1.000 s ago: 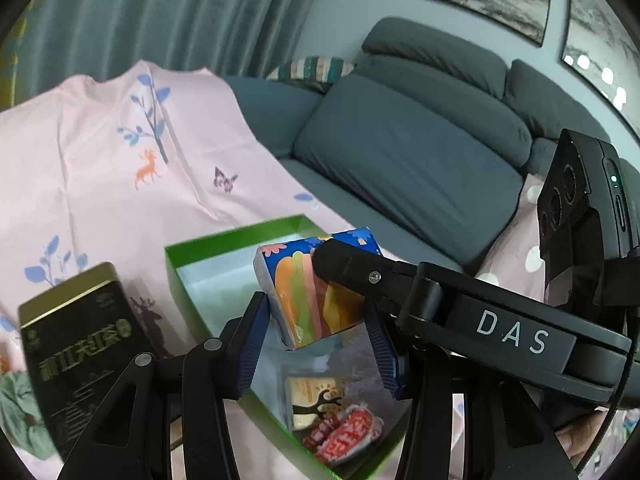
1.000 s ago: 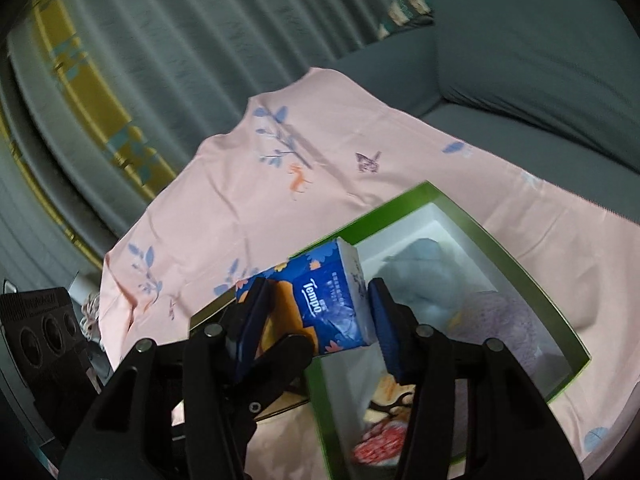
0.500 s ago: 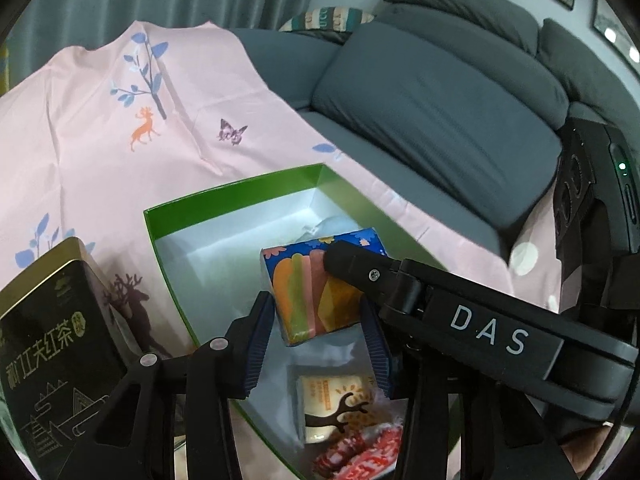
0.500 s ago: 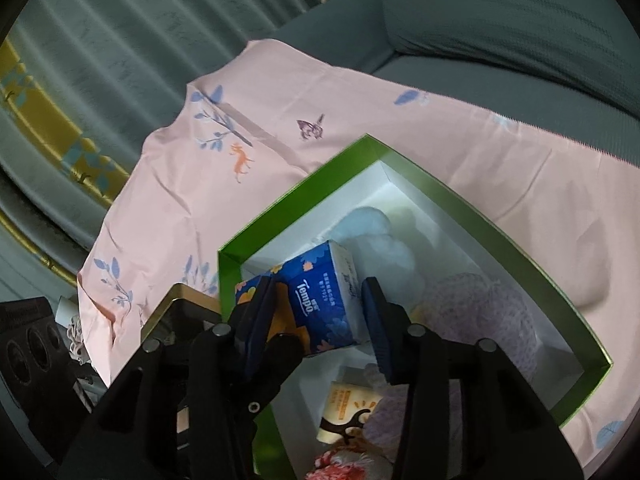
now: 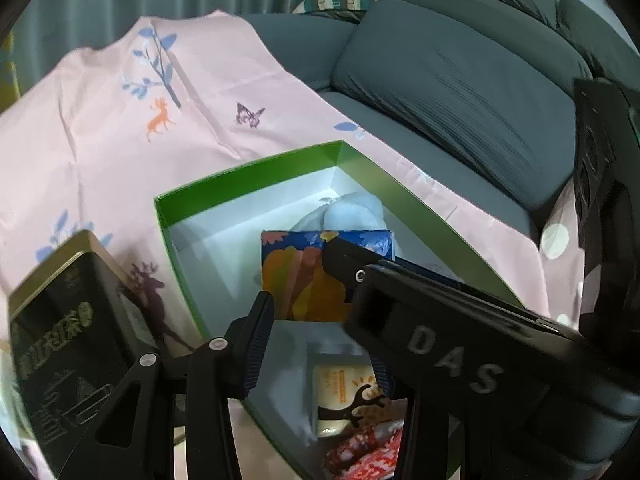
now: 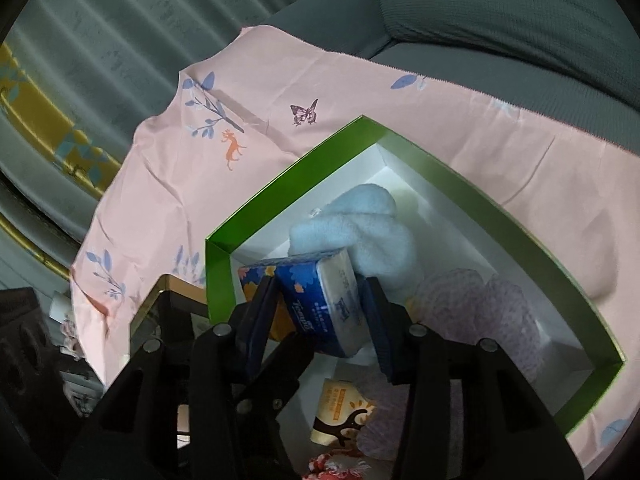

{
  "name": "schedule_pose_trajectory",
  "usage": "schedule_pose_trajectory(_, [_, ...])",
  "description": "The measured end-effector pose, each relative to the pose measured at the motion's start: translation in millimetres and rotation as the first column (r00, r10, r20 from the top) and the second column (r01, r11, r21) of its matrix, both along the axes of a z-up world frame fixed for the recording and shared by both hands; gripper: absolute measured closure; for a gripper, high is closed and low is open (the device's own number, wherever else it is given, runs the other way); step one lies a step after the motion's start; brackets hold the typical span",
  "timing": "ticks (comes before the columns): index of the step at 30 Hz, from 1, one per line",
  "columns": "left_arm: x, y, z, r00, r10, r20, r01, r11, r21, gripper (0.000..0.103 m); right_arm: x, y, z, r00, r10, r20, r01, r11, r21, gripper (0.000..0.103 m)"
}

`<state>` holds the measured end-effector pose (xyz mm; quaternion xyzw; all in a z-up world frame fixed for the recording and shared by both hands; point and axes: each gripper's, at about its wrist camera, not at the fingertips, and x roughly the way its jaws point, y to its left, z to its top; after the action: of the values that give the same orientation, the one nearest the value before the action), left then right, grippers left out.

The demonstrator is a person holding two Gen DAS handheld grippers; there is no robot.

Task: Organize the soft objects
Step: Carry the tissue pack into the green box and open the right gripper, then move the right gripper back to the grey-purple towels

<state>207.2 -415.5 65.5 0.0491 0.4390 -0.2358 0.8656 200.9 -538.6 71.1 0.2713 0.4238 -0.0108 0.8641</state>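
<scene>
A blue and orange tissue pack (image 6: 320, 300) hangs low inside the green box (image 6: 288, 172), close against a light blue fluffy cloth (image 6: 360, 224). My right gripper (image 6: 320, 312) presses its blue pads on the pack's two sides while its jaws are opening slightly. In the left wrist view the pack (image 5: 304, 276) sits at the tips of my left gripper (image 5: 320, 336), which grips its orange end. One of the right gripper's fingers (image 5: 348, 264) crosses in front and hides the left gripper's right fingertip.
The box (image 5: 248, 172) also holds a lilac cloth (image 6: 480, 304), a yellow-white packet (image 6: 340, 412) and a red-white packet (image 5: 368, 460). A black tea tin (image 5: 68, 344) stands left of the box on the pink printed sheet (image 5: 120, 128). A grey sofa (image 5: 460, 88) lies behind.
Both grippers have come down together with the tissue pack, from above the box's rim to inside it. Both views now tilt more steeply down into the box.
</scene>
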Motion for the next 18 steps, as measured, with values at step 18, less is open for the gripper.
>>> schedule_pose_trajectory(18, [-54, 85, 48, 0.996, 0.075, 0.043, -0.067, 0.986, -0.156, 0.022, -40, 16, 33, 0.996, -0.041, 0.076, 0.052, 0.988, -0.148, 0.016])
